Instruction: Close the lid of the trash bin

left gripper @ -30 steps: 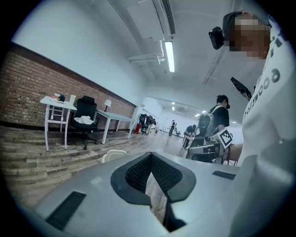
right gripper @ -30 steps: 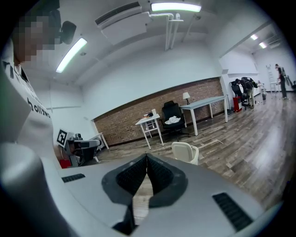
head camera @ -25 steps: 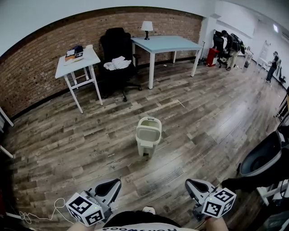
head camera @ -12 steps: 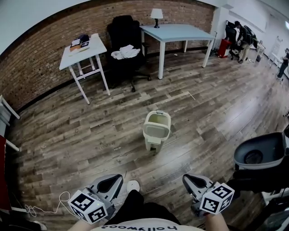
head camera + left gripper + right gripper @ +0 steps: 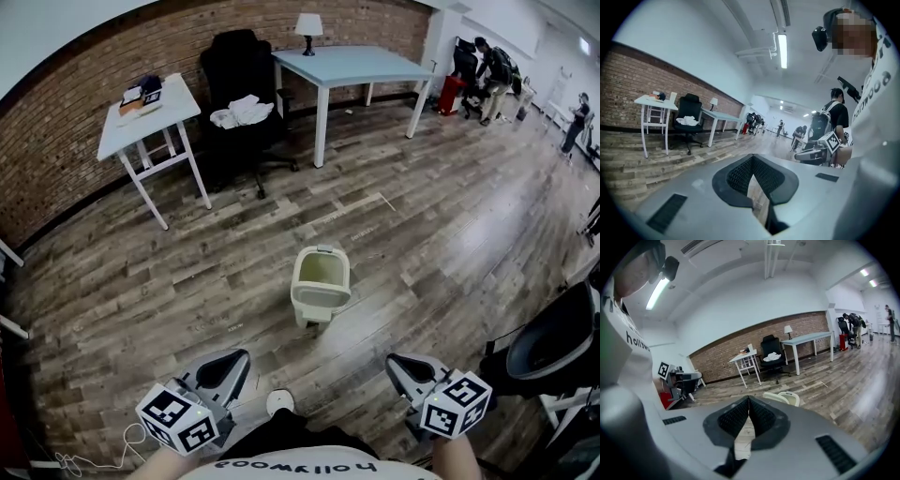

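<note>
A cream trash bin stands on the wood floor in mid-room, its lid up and its inside showing from above. In the right gripper view the bin sits just beyond the jaw tips, still some distance off. Low in the head view, well short of the bin, my left gripper and right gripper are held apart. Both are shut with nothing in them: the left gripper points past the bin toward the far room, the right gripper toward the bin.
Behind the bin are a white side table, a black office chair with white cloth on it, and a light blue table with a lamp. People stand at the far right. A dark chair is close on my right.
The head view has swayed as the person walks, and a shoe shows between the grippers. The bin has not moved on the floor. Both grippers stay low and shut.
</note>
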`<action>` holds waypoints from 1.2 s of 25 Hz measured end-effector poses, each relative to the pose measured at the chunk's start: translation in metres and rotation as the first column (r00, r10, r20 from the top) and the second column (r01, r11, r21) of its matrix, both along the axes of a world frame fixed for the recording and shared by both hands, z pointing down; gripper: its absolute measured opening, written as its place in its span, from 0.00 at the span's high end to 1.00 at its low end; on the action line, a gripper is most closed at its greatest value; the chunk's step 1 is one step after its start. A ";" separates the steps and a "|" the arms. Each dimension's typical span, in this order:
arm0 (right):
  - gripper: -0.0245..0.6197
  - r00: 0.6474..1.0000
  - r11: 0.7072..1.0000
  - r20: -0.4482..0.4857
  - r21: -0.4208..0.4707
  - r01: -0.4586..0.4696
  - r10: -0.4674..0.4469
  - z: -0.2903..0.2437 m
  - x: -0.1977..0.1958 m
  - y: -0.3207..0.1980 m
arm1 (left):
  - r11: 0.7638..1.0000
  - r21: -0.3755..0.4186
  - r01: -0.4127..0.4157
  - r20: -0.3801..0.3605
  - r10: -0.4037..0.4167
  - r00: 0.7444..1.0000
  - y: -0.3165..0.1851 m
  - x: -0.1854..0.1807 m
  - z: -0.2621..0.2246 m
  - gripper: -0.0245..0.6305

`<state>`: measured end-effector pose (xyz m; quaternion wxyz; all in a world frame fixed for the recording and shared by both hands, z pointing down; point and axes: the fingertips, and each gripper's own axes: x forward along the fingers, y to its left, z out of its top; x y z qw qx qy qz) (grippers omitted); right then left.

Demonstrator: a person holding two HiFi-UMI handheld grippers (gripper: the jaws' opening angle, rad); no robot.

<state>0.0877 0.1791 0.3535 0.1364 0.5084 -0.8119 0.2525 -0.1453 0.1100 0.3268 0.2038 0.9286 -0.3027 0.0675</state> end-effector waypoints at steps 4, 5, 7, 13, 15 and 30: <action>0.95 0.995 0.998 -0.079 -0.006 0.064 -0.064 0.005 -0.013 -0.028 | 1.000 -0.001 -0.020 0.012 0.020 1.000 -0.031 0.001 0.001 0.95; 0.95 0.994 0.998 -0.086 -0.016 0.065 -0.066 0.009 -0.014 -0.033 | 1.000 -0.001 -0.027 0.018 0.027 0.999 -0.037 -0.001 0.002 0.95; 0.95 0.995 0.998 -0.078 -0.034 0.054 -0.057 0.015 -0.016 -0.044 | 0.999 -0.016 -0.028 0.028 0.029 0.999 -0.049 -0.007 0.008 0.95; 0.95 0.991 0.995 -0.118 -0.079 0.060 -0.069 0.032 -0.028 -0.076 | 0.999 -0.024 -0.033 0.034 0.034 0.999 -0.088 -0.024 0.007 0.95; 0.95 0.979 0.993 -0.182 -0.091 0.073 -0.089 0.040 -0.026 -0.087 | 0.999 -0.014 -0.053 0.041 0.053 0.998 -0.097 -0.028 0.009 0.95; 0.95 0.919 0.955 -0.299 -0.225 0.195 -0.258 0.081 -0.050 -0.113 | 0.998 -0.064 -0.021 0.044 0.024 0.999 -0.141 -0.047 0.038 0.95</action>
